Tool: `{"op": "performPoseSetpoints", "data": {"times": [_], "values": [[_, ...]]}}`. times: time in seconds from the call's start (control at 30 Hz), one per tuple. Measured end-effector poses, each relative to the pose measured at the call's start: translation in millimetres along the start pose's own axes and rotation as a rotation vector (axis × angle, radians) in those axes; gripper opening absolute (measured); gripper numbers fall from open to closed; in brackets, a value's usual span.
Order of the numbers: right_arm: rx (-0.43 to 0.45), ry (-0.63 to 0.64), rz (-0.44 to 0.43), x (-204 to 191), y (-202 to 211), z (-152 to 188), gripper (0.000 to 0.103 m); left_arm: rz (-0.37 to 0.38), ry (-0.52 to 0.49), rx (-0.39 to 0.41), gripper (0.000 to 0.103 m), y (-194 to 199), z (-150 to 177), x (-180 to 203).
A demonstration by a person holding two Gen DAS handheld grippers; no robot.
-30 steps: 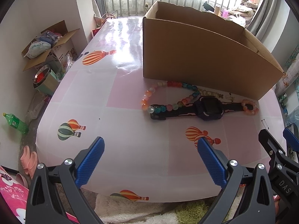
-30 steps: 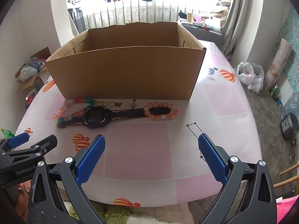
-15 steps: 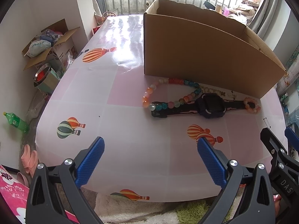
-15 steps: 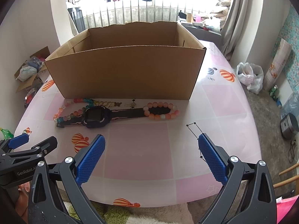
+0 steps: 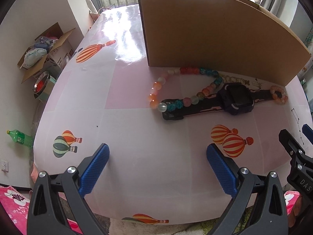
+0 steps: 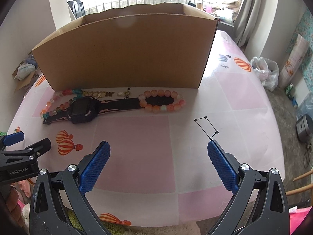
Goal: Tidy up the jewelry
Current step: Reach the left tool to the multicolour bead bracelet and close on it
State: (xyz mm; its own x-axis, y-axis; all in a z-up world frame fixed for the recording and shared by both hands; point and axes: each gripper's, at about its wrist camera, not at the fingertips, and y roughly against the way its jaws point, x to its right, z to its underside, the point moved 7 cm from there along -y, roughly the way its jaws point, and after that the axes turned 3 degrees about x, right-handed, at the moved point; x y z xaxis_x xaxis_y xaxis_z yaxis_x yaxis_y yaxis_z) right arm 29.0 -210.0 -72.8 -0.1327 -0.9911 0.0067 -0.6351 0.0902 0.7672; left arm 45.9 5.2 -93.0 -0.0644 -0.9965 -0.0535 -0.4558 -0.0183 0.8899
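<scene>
Pink-and-white checked covering, printed with hot-air balloons, lay over the counter, which carried everything. Next in size, a brown cardboard box stood toward the far edge, open at the top, most likely the place meant to receive the jewelry. All the pieces lay in a row against the foot of its near wall, within easy reach of both tools.

A black watch lay flat with its strap stretched along that wall. One strap end passed under a long string of mixed beads toward the left edge; the other end ran into a smaller bracelet of orange and pink beads nearer the right edge. Between watch and box lay a thin gold chain with small charms.

Both tools hung above the near edge, holding nothing. The left hand-held gripper had its jaws spread wide, and so did the right hand-held gripper.

Only the right view looked over the rim into the box, though not to its floor. Only the left view showed the long string's full loop.
</scene>
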Motion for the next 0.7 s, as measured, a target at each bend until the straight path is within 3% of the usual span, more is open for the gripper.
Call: {"op": "performPoseSetpoints", "data": {"times": [0.13, 0.43, 0.53, 0.6, 0.7], "values": [[0.001, 0.036, -0.003, 0, -7, 4, 0.095, 0.051, -0.016, -0.010, 0.097, -4, 0, -3], [0.025, 0.069, -0.082, 0, -14, 6, 0.095, 0.063, -0.046, -0.001, 0.099, -6, -3, -2], [0.017, 0.076, -0.165, 0, -10, 3, 0.095, 0.064, -0.042, 0.017, 0.098, -4, -9, -6], [0.031, 0.039, -0.230, 3, -2, -4, 0.095, 0.106, 0.001, 0.066, 0.095, 4, -20, -11], [0.050, 0.026, -0.297, -2, 7, -18, 0.085, 0.146, 0.060, 0.130, 0.082, 12, -43, -18]]}}
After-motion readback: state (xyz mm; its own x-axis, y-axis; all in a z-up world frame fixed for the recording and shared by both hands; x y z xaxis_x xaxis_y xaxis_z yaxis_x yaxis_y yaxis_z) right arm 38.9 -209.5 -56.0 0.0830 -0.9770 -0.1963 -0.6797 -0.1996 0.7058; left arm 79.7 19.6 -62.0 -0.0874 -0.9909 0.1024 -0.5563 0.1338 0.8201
